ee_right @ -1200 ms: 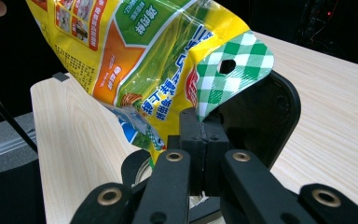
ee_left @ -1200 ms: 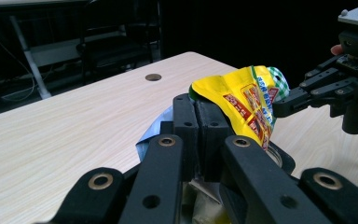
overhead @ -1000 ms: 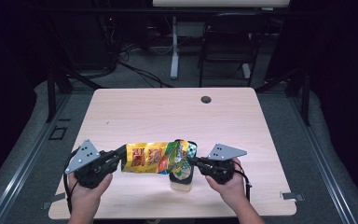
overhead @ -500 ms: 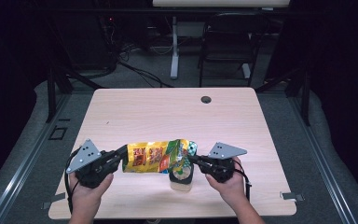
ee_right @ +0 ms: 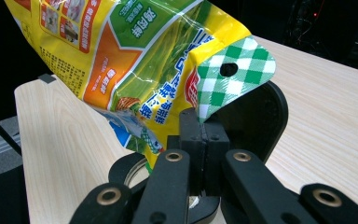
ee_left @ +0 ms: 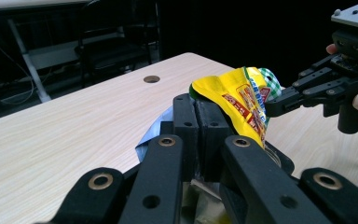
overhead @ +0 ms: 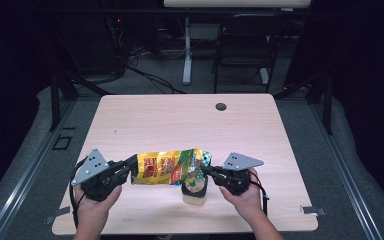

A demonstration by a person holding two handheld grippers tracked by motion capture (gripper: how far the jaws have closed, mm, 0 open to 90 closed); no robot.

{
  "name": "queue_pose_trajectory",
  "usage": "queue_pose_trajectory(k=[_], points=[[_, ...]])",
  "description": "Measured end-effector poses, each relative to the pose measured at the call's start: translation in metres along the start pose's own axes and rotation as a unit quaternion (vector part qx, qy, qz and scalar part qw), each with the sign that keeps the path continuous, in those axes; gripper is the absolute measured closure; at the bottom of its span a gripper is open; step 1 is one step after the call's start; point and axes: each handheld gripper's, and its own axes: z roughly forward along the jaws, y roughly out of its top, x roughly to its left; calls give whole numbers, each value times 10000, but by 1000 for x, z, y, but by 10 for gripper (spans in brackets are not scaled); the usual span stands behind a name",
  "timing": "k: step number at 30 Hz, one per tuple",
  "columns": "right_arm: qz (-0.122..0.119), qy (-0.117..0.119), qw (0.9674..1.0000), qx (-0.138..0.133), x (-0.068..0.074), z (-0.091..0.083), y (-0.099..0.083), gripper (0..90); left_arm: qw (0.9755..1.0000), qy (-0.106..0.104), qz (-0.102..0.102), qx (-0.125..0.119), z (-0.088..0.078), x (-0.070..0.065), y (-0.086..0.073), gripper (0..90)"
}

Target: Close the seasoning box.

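A yellow and green snack bag [overhead: 166, 167] hangs lengthwise between my two grippers, just above the table's front. My left gripper [overhead: 132, 169] is shut on its left end, and in the left gripper view the black jaws [ee_left: 198, 112] pinch the yellow foil [ee_left: 235, 95]. My right gripper [overhead: 206, 170] is shut on the green-checked end [ee_right: 235, 77], jaws [ee_right: 204, 128] together on the seam. A small jar with a black top [overhead: 195, 187] stands under the bag's right end, partly hidden by it; its dark rim [ee_right: 265, 116] rises behind the right jaws.
The light wooden table [overhead: 180, 125] has a round cable hole [overhead: 221, 106] at the back. A chair [overhead: 245, 45] and a desk leg [overhead: 186, 55] stand on the floor beyond the far edge. Both hands are near the front edge.
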Motion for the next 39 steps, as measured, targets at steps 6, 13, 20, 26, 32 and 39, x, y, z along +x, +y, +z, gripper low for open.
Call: queue_pose_trajectory(k=[6, 13, 20, 26, 32, 39], points=[[5, 9, 10000, -9, 2, 1, 0, 900, 10000, 17, -19, -10, -2, 1, -1, 883], [12, 27, 10000, -23, 3, 2, 0, 900, 10000, 20, -33, -22, -3, 2, -2, 883], [26, 65, 10000, -29, 3, 2, 0, 899, 9999, 20, -95, -45, -3, 3, -4, 883], [25, 65, 10000, -36, 4, 2, 0, 897, 9999, 20, -106, -45, -3, 4, -4, 883], [13, 58, 10000, -29, 4, 3, 0, 896, 9999, 31, -113, -40, -3, 4, -5, 883], [9, 43, 10000, -16, 4, 3, 0, 895, 9999, 22, -113, -57, -3, 3, -4, 883]])
